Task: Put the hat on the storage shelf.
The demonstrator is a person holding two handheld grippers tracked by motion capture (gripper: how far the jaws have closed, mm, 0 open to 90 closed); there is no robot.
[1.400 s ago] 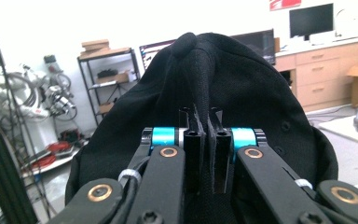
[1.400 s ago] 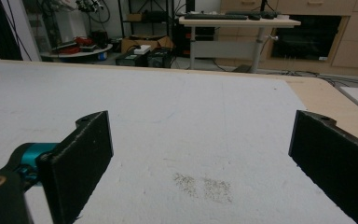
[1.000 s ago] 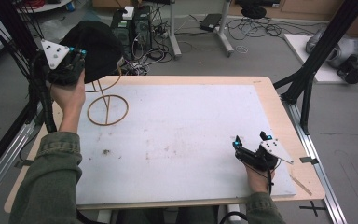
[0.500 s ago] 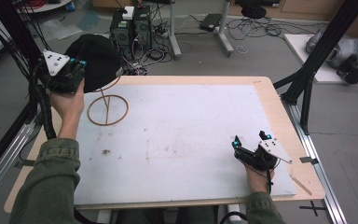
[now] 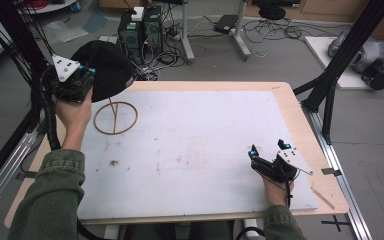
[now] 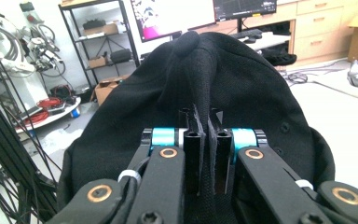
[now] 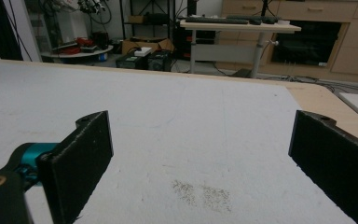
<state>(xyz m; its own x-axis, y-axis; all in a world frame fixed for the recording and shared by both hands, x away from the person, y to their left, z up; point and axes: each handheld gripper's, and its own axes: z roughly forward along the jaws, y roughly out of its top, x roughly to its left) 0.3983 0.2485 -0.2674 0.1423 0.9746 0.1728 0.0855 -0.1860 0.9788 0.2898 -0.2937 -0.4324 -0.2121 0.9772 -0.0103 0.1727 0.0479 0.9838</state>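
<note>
The left gripper point(image 5: 82, 80), jaws clamped on a fold of the black cap point(image 5: 109, 67), holds it raised above the wooden ring stand point(image 5: 115, 118) at the table's point(image 5: 290, 107) far left corner, while the right gripper point(image 5: 269, 159) rests spread wide, well apart from that stand.

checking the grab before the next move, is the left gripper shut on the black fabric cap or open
Shut on it. In the left gripper view the left gripper's jaws stand almost together with a fold of the black fabric cap pinched between them.
</note>
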